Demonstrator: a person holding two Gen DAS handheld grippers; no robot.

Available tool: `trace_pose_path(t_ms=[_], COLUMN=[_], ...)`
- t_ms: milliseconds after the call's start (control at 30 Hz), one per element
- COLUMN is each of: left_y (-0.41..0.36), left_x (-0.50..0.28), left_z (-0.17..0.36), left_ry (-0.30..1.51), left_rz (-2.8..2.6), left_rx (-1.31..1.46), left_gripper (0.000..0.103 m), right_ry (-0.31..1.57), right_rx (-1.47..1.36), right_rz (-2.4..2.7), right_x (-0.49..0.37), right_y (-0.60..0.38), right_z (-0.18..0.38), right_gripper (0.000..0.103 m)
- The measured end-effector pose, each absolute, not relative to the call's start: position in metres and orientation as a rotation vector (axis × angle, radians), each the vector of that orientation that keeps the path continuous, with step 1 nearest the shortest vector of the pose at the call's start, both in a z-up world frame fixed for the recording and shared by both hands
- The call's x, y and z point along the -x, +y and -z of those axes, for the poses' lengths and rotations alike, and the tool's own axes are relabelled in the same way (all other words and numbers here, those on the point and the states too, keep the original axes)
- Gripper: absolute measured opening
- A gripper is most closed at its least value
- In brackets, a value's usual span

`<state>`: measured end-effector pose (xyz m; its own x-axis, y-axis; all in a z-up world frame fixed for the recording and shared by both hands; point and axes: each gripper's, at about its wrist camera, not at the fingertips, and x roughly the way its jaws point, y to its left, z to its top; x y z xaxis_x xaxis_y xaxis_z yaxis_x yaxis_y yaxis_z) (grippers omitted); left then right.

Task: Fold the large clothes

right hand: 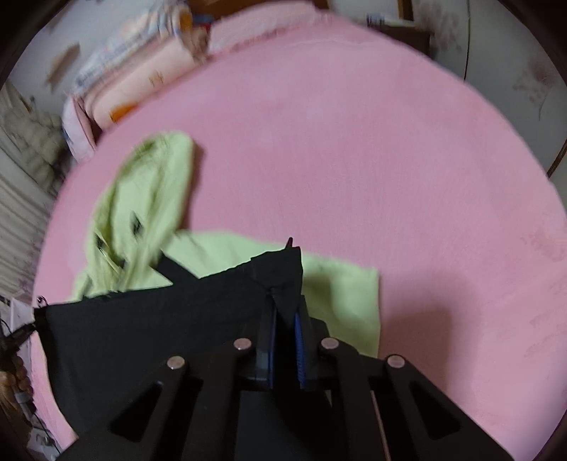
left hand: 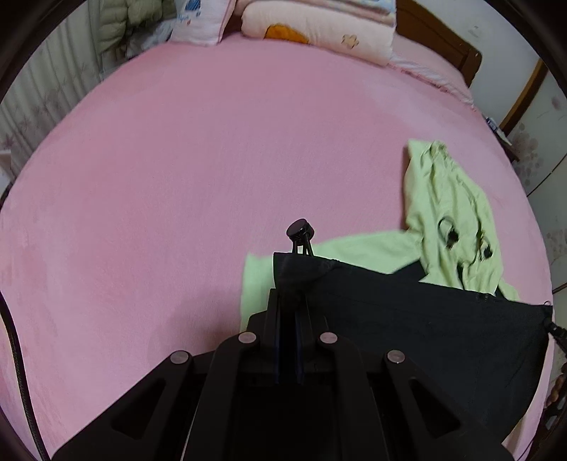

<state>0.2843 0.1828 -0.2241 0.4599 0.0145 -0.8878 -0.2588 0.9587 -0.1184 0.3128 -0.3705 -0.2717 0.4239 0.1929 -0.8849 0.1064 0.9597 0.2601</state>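
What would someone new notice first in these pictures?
A black garment hangs stretched between the left tool and right tool, each pinching a corner. Behind it a light green hoodie lies crumpled on the pink bed, pillows stacked at the far end.

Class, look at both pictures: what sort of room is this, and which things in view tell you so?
Most likely a bedroom. A wide bed with a pink sheet fills both views, pillows and folded bedding are stacked at its head, and a wooden headboard stands behind them.
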Motion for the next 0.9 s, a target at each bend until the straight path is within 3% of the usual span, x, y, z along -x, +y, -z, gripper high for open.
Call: trace_pose_path(t_ms=[167,367,533,667,733,800,900], left_y=[0.174,0.163,0.149,0.153,0.149,0.134,0.097], left_x=[-0.320,-0.356,-0.356,-0.349,-0.339,-0.329,-0.335], left_z=[0.234,0.289,0.308,0.287,0.263,0.239,0.233], left_ry=[1.067,1.129,1.134,1.131,1.051,0.958,0.931], left_rz=[-0.211,-0.275,-0.295,-0.315,-0.334,-0.301,-0.249], left_rx=[0.226,0.147,0.080,0.103,0.103,0.119,0.122], left_gripper=[0.004,0.004,0.009,0.044,0.051,0.060,0.066], right_ry=[1.090,1.159,1.182,1.174,1.073,0.987,0.935], right_rx=[-0.304,-0.262,-0.201,-0.120,-0.105,-0.126,-0.161], right_rz=[-0.008,0.086,0.144,0.226,0.237,0.204,0.037], right_x=[-0.336,-0.366,-0.368,-0.364,-0.352,-0.342,-0.338], right_y=[-0.374,-0.364,-0.351,-0.345,-0.338,-0.325,-0.281], right_z=[0.266,0.323,0.343,0.320,0.290,0.267,0.251], right_gripper=[0.008,0.009,0.016,0.022,0.024,0.044,0.049])
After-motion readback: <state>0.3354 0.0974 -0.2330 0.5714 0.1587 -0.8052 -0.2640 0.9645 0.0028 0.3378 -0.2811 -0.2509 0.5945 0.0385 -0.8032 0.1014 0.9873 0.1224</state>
